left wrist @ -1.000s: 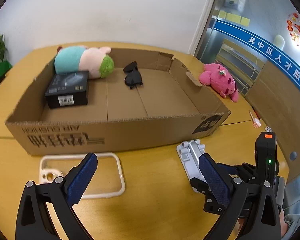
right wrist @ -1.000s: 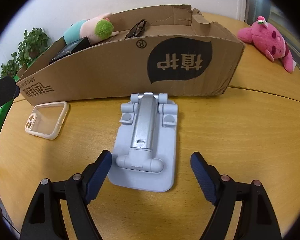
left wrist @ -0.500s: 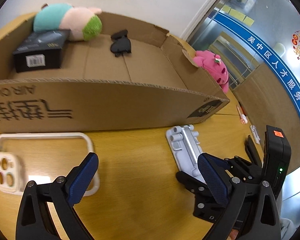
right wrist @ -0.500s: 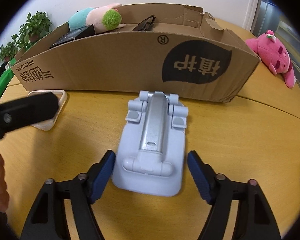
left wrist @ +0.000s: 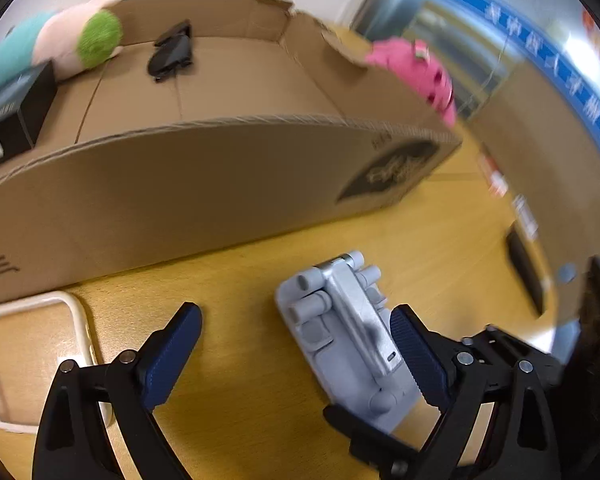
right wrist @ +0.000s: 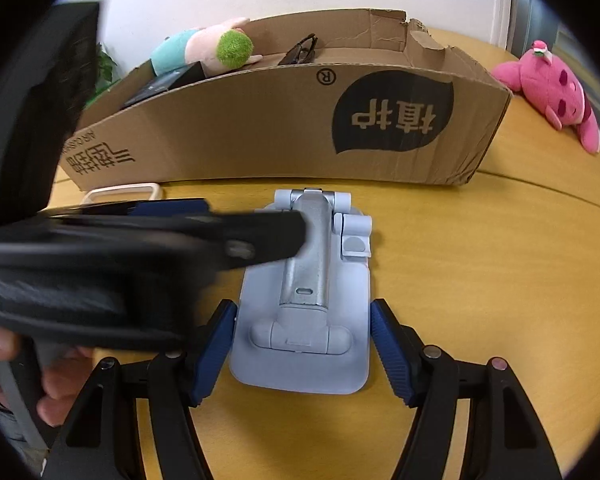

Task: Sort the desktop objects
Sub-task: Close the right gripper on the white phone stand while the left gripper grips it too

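Note:
A pale blue folding phone stand (right wrist: 304,320) lies flat on the wooden table in front of the cardboard box (right wrist: 260,128). My right gripper (right wrist: 302,344) is shut on the stand's near end, a blue pad against each side. My left gripper (left wrist: 294,356) hangs over the stand (left wrist: 348,340) from the left, and its jaws are closing. The stand lies between the pads, close to the right one, and neither pad presses on it. One of the left fingers (right wrist: 260,240) crosses the stand's far end in the right wrist view.
The box (left wrist: 220,168) holds a teal, pink and green plush (left wrist: 80,44), black sunglasses (left wrist: 172,52) and a black carton (left wrist: 12,116). A clear phone case (left wrist: 32,320) lies to the left. A pink plush (right wrist: 552,88) lies right of the box. A hand (right wrist: 60,384) grips the left tool.
My left gripper came down and to the right, from over the phone case to astride the stand. The right gripper's pads closed in onto the stand's sides.

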A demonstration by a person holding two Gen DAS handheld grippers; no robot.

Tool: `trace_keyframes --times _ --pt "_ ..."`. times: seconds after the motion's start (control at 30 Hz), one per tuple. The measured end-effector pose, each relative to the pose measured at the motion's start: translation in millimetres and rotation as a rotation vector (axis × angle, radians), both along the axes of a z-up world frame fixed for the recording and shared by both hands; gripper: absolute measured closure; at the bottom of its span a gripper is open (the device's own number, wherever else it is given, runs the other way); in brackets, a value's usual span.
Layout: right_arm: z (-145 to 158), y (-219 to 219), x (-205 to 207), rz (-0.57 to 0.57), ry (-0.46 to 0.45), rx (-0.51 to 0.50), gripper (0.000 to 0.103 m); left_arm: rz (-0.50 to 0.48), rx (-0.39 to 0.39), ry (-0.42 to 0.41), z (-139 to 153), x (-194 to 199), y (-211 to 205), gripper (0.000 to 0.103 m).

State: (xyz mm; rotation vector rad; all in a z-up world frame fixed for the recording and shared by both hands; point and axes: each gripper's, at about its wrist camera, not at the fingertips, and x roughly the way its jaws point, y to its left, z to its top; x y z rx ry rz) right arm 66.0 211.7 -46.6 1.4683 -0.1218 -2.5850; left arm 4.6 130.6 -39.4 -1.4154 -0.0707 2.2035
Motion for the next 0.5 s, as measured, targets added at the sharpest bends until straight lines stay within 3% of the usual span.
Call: trace_keyframes --times 0.13,0.17,0.23,0.3,0.5 --pt "0.5 -8.8 7.6 0.007 0.020 -0.012 0.037 -0.048 -0.138 0.052 -1.8 13.1 23.1 0.014" --pt "0.4 -8.9 9.1 0.006 0.025 -0.015 0.037 -0.054 -0.142 0.061 -1.6 15.5 23.0 0.015" --pt "1.0 -8.1 11.4 0.008 0.030 -0.027 0.037 -0.025 -0.107 0.051 1.2 14.1 15.7 0.029" --pt "2.9 -8.5 12.0 0.013 0.032 -0.052 0.038 -0.013 -0.088 0.038 2.2 13.1 12.2 0.034" --pt "4.7 -10.3 19.9 0.015 0.042 -0.063 0.038 -0.007 -0.087 0.020 3.1 17.8 9.1 0.036"
